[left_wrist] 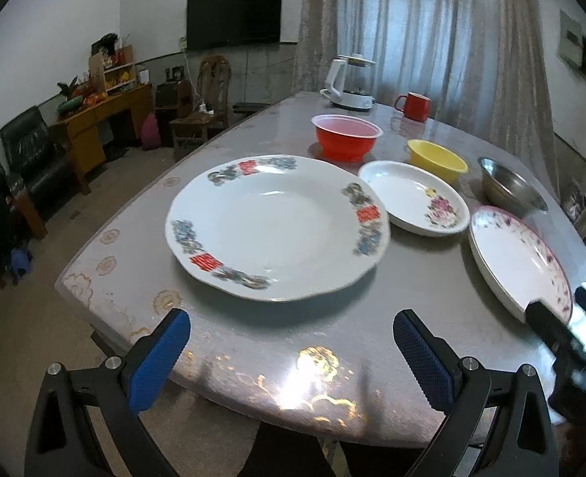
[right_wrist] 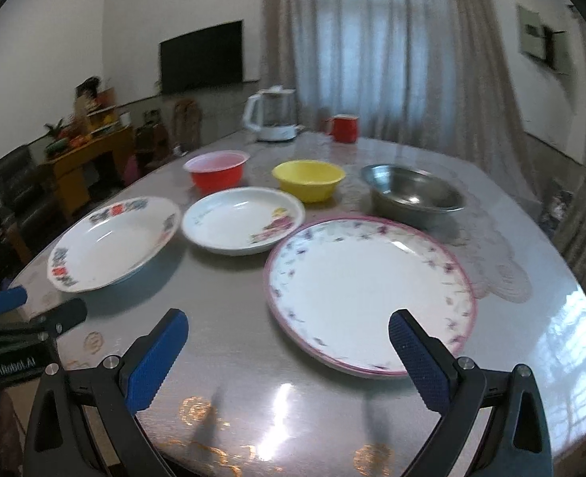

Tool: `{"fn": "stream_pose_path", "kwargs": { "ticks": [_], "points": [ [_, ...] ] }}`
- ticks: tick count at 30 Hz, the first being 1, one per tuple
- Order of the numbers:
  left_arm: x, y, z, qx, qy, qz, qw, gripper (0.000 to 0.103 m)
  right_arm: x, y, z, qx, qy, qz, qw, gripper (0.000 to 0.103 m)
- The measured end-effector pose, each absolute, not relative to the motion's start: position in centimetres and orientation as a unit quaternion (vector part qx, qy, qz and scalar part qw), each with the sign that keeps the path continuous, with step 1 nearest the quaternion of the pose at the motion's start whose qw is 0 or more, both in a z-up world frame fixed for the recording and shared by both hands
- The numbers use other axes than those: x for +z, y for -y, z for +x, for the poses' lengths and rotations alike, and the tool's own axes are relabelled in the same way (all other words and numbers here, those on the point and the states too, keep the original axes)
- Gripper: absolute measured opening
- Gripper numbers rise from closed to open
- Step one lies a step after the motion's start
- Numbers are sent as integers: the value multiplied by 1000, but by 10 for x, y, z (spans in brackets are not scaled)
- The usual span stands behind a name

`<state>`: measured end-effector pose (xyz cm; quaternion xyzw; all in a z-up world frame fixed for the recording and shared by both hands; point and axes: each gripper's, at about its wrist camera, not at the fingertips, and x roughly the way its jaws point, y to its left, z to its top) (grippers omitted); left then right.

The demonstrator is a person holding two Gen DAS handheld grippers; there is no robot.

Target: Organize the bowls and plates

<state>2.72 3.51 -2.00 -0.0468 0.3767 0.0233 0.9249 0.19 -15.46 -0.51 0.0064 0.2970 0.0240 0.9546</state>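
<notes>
You are at the opening approach, nothing gripped: your left gripper (left_wrist: 291, 342) hangs spread before the red-patterned plate (left_wrist: 277, 226), your right gripper (right_wrist: 289, 342) spread (near jaw over its rim) at the pink-rimmed plate (right_wrist: 368, 294), so next pinch a rim.

daylight filters through sheer curtains (right_wrist: 376, 51) behind a glossy table (left_wrist: 253, 342); a dark wall-mounted television (left_wrist: 234, 15), wooden desk (left_wrist: 94, 119) and black armchairs (left_wrist: 26, 147) line white walls.
</notes>
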Motion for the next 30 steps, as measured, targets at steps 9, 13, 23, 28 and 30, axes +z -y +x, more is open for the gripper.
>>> {"fn": "stream_pose_path", "kwargs": {
  "ticks": [9, 13, 23, 28, 30],
  "points": [
    [-14, -89, 41, 23, -370, -123, 921, 103, -10, 135, 27, 108, -344, 12, 933, 99],
    [-10, -105, 54, 14, -367, -125, 922, 103, -16, 116, 47, 176, -389, -6, 904, 79],
    [-31, -163, 92, -5, -395, -234, 888, 103, -34, 90, 92, 251, -433, 66, 864, 55],
    [-37, -182, 105, 22, -388, -258, 884, 103, -39, 91, 110, 269, -433, 138, 849, 52],
    [-40, -184, 112, 10, -389, -259, 884, 103, -38, 92, 113, 266, -429, 147, 850, 46]
  ]
}}
